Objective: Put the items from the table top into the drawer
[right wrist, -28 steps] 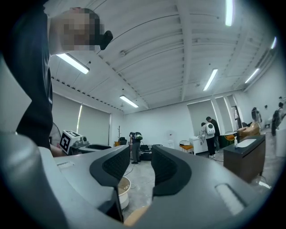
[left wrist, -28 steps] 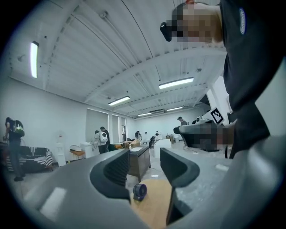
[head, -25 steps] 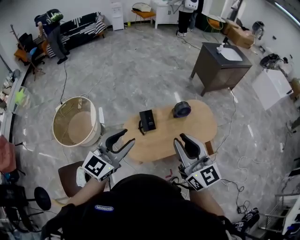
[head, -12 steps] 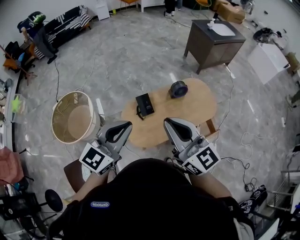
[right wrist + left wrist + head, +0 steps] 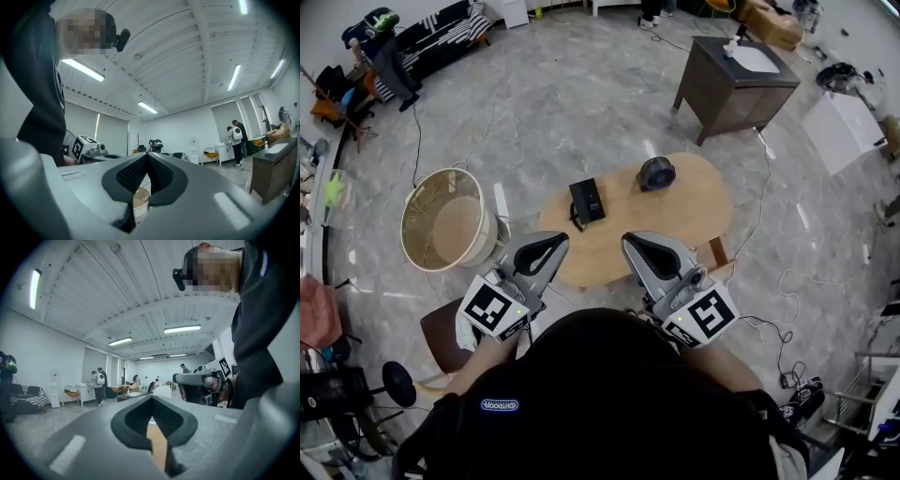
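Grippers first, from the head view: our left gripper [image 5: 555,246] and right gripper [image 5: 633,246] hover by the near edge of the wooden table [image 5: 694,220]. On its top lie a black box [image 5: 587,201] and a dark round item [image 5: 656,173], apart from each other. From the left gripper view, we see its jaws pressed together, nothing between them. From the right gripper view, it is the same: tips meeting, nothing held.
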A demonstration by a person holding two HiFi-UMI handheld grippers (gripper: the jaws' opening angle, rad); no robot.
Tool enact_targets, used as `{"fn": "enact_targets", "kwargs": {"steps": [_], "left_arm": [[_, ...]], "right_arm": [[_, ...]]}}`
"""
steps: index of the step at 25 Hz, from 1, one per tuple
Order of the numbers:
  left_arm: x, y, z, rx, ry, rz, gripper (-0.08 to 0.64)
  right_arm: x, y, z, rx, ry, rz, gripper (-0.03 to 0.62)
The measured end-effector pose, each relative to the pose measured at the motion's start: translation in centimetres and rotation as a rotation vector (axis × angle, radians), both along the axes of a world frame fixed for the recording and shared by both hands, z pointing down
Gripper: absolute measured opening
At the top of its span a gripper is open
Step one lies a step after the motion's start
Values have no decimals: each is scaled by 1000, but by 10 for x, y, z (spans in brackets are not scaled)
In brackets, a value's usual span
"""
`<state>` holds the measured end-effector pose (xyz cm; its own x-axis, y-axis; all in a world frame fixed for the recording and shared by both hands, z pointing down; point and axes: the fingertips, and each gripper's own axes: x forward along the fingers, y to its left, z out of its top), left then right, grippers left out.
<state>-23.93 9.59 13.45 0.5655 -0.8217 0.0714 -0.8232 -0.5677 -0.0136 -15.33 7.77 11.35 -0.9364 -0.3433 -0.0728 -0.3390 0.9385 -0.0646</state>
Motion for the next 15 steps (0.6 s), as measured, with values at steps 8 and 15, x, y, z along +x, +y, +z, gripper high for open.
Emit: {"fn": "enact_targets", "kwargs": {"steps": [8,15], "left_arm": [[2,0,2,-12,4,-20,3],[0,-2,7,-25,3,-33,3]], "right_arm": [[2,1,2,-5,4,-15,29],[3,-1,6,-2,11,-11,29]]}}
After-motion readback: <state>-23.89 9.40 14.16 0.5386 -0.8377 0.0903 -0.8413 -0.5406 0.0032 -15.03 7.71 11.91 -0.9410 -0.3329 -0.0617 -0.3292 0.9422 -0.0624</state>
